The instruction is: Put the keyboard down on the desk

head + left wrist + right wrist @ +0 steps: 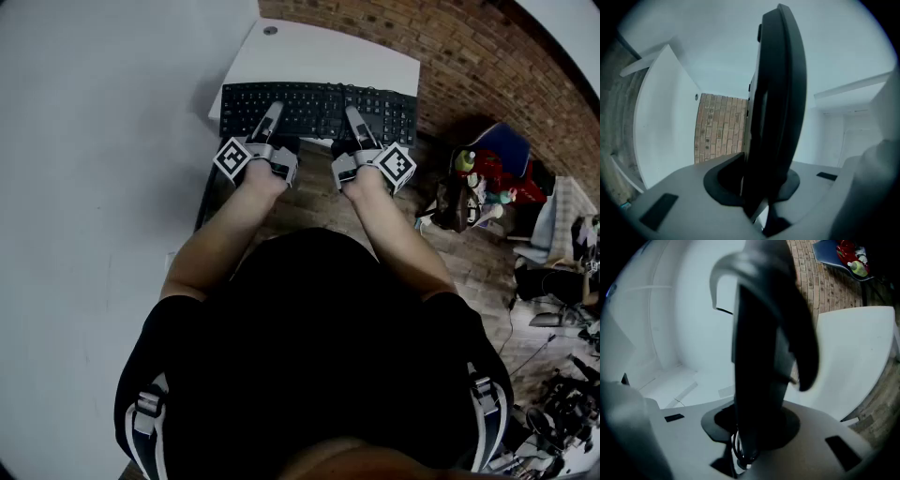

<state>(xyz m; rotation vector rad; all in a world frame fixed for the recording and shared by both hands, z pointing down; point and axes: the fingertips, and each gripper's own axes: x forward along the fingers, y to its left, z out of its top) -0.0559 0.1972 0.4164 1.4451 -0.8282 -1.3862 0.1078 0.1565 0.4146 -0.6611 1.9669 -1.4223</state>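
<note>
**Asker:** What are you holding?

**Me:** The keyboard (319, 111). It is black and its keys face up. My left gripper (272, 114) pinches its near edge toward the left end. My right gripper (355, 120) pinches the same edge a little right of the middle.

**Asker:** Are the jaws really shut on it, or only lying around it?

**Me:** They are shut on it, on both sides. In each gripper view the keyboard rises edge-on from between my pads, a dark slab with a pad pressed on each face. In the head view the upper grey finger of each gripper lies across the front rows of keys.

**Asker:** Where is the keyboard relative to the desk?

**Me:** It is over the white desk (375, 61), across the near part of the top, with its long side running along the desk's near edge. The strip that I grip overhangs that edge, above the brick floor (309, 202). I cannot tell whether its underside rests on the top or hangs just above it.

**Asker:** Is it level?

**Me:** From the head view it looks flat and about level, with neither end clearly higher.

**Asker:** What else is nearby?

**Me:** A white wall (94, 141) is on my left, and the desk stands beside it. A small round hole (270, 30) sits in the far left corner of the desktop, well beyond the keyboard. Off to my right, apart from the desk, is a blue chair (502, 145) with red and green things piled on it.
</note>
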